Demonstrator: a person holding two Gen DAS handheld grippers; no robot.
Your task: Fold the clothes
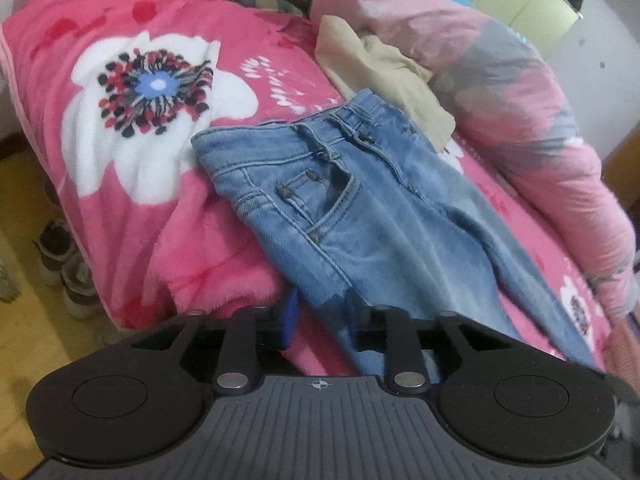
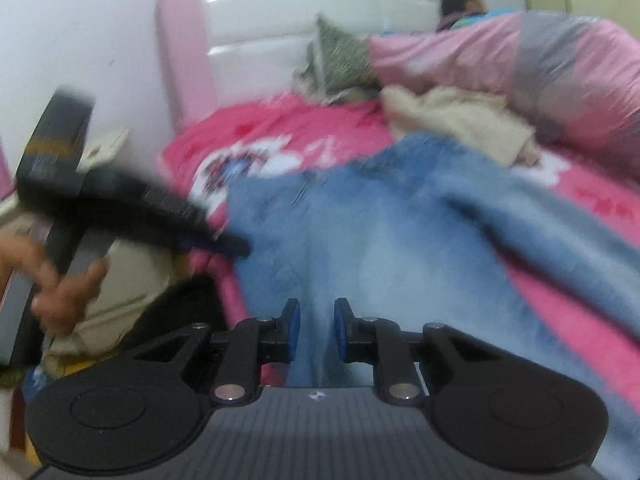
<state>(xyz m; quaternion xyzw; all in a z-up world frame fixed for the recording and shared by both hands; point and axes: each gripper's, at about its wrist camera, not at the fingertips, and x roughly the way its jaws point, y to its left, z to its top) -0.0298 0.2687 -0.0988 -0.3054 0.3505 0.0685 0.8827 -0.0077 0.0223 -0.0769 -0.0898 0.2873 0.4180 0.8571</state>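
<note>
Both claws on faded blue denim jeans (image 1: 360, 216), mid-fold.
My left claw (image 1: 320, 320) and right claw (image 2: 316, 330) each pinch denim lying straight ahead on the pink floral fleece blanket (image 1: 132, 208); risk: thin bite slips, fold skews.

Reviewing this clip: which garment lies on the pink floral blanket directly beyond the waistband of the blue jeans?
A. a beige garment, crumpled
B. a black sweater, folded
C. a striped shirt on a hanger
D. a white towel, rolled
A: in the left wrist view a crumpled beige garment lies just past the waistband of the jeans, beside the rolled pink quilt.
</note>
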